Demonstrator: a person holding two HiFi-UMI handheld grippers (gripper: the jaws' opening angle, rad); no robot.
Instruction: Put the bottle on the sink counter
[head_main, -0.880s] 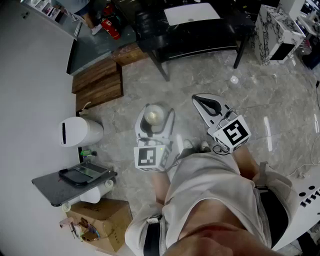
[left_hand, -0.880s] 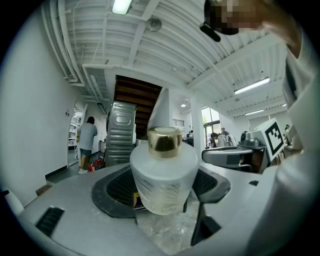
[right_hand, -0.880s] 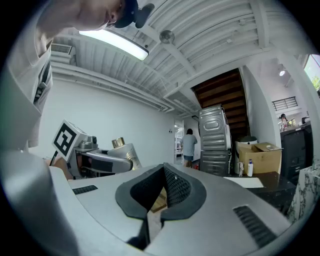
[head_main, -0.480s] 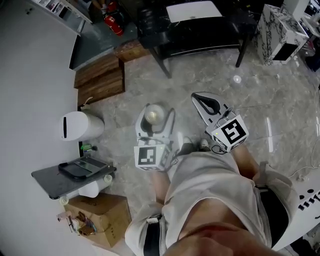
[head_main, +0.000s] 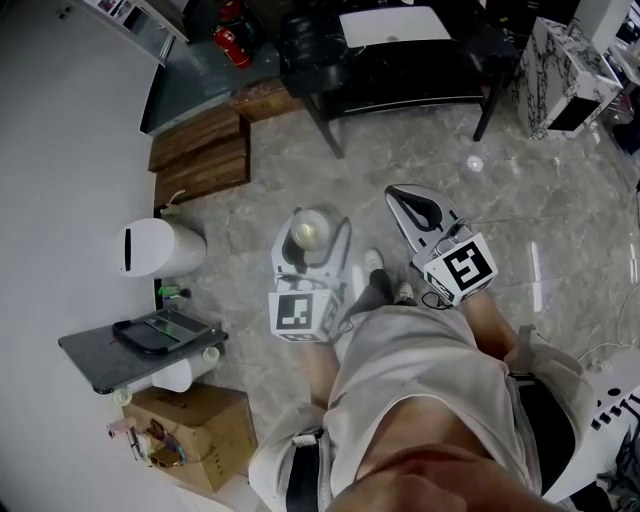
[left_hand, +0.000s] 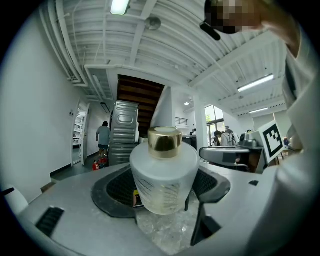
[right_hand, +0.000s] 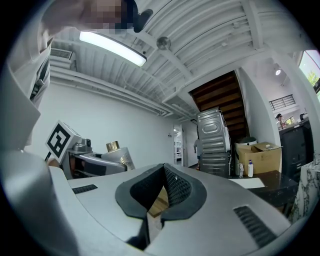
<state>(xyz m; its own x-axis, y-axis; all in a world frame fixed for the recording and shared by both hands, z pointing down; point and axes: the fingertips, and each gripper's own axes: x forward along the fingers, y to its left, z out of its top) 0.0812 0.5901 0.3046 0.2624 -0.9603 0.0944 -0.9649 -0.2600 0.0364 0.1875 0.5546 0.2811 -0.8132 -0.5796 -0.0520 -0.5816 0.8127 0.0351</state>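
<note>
A frosted white bottle (left_hand: 164, 175) with a gold cap (left_hand: 164, 139) stands upright between my left gripper's (left_hand: 162, 192) black pads, which press on both its sides. From the head view the bottle (head_main: 308, 233) shows cap-up in the left gripper (head_main: 310, 222), held over the marble floor in front of the person's body. My right gripper (head_main: 398, 199) hovers to its right, jaws shut with nothing between them; in its own view the pads (right_hand: 172, 186) meet at the tip. A grey counter slab (head_main: 90, 358) with a black basin (head_main: 150, 336) sits at the far left by the wall.
A white bin (head_main: 152, 248) stands by the wall beyond the counter, with a cardboard box (head_main: 200, 440) nearer. Wooden steps (head_main: 200, 155) and a black table (head_main: 400, 60) lie ahead. The person's shoe (head_main: 373, 264) is on the floor between the grippers.
The floor, counter and bin have slid slightly in the head view as the person walks; a shoe has stepped forward. Both grippers keep their places and grip.
</note>
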